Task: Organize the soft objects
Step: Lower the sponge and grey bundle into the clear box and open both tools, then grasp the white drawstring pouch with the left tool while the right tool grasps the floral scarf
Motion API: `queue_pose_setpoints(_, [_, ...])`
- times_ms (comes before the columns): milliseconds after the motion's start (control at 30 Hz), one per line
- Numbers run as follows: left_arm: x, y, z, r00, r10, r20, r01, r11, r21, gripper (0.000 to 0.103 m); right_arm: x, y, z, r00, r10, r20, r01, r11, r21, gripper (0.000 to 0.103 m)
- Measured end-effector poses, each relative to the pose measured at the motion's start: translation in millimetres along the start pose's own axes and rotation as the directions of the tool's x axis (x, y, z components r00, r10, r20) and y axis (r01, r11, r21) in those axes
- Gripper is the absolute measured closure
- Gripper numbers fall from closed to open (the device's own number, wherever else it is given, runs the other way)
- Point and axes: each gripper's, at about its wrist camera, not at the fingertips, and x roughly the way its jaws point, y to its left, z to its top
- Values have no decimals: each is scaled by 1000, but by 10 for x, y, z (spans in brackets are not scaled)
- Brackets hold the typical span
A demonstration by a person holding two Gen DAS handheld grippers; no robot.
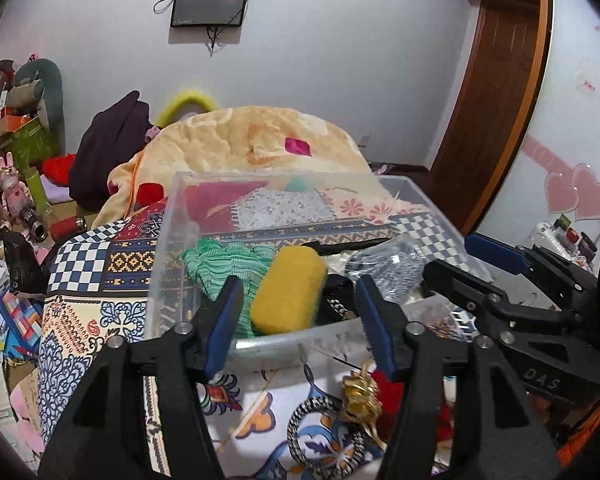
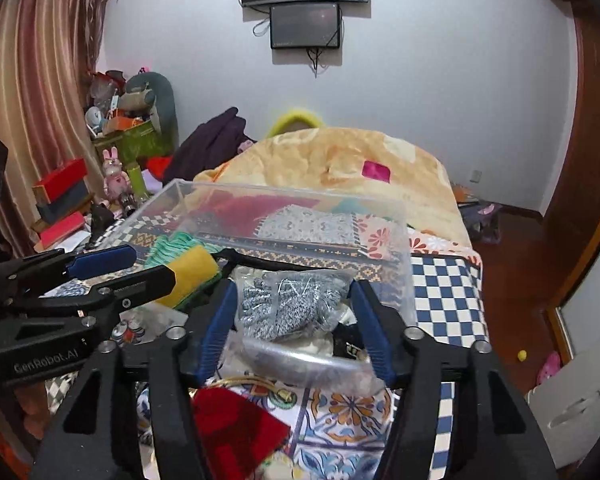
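Note:
A clear plastic bin [image 1: 172, 240] stands on the patterned bed cover. Inside it lie a yellow sponge [image 1: 288, 294], a green mesh cloth [image 1: 224, 260] and a bagged grey knit item [image 2: 292, 306]. My left gripper [image 1: 296, 320] is open and empty, fingers just at the bin's near rim, in front of the sponge. My right gripper [image 2: 292, 328] is open and empty, fingers either side of the grey bagged item. A red soft cloth [image 2: 236, 428] lies on the cover in front of the bin. A gold ornament [image 1: 360, 396] and a braided ring [image 1: 324, 436] lie there too.
A folded peach blanket [image 1: 260, 140] is piled behind the bin, with a dark garment [image 1: 108, 148] to its left. Cluttered boxes and toys [image 2: 112, 160] stand at the left. A wooden door [image 1: 496, 92] and bare floor [image 2: 512, 280] are to the right.

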Motion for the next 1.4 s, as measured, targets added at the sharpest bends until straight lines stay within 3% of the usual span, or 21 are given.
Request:
queue_pose_setpoints(200, [-359, -56, -57, 999, 1, 49, -2, 1000, 18, 23, -326, -48, -59, 999, 12, 50, -12, 1000, -3, 19])
queue_pose_setpoints(500, [-704, -102, -310, 1000, -5, 30, 5, 1000, 9, 8, -571, -19, -307, 1000, 16, 21, -16, 1000, -12, 18])
queue_pose_setpoints(800, [-701, -216, -775, 997, 1, -80, 1, 1000, 21, 7, -488, 78, -729, 995, 25, -93, -29, 999, -46, 17])
queue_pose_setpoints(1133, [-486, -285, -1254, 976, -1, -218, 5, 1000, 18, 7, -225, 30, -1051, 974, 65, -218, -62, 998, 18, 18])
queue_pose_setpoints(1233, [-441, -272, -1344, 971, 9, -238, -5, 1000, 18, 7, -158, 44, -1119, 966, 76, -248, -71, 997, 30, 22])
queue_pose_setpoints(1333, [-434, -260, -1385, 976, 8, -219, -4, 1000, 21, 8, -200, 107, -1131, 968, 71, -241, -73, 997, 0, 37])
queue_pose_setpoints(1400, [-438, -261, -1394, 978, 4, -209, 1, 1000, 27, 17, -230, 138, -1126, 969, 73, -236, -79, 997, -15, 52])
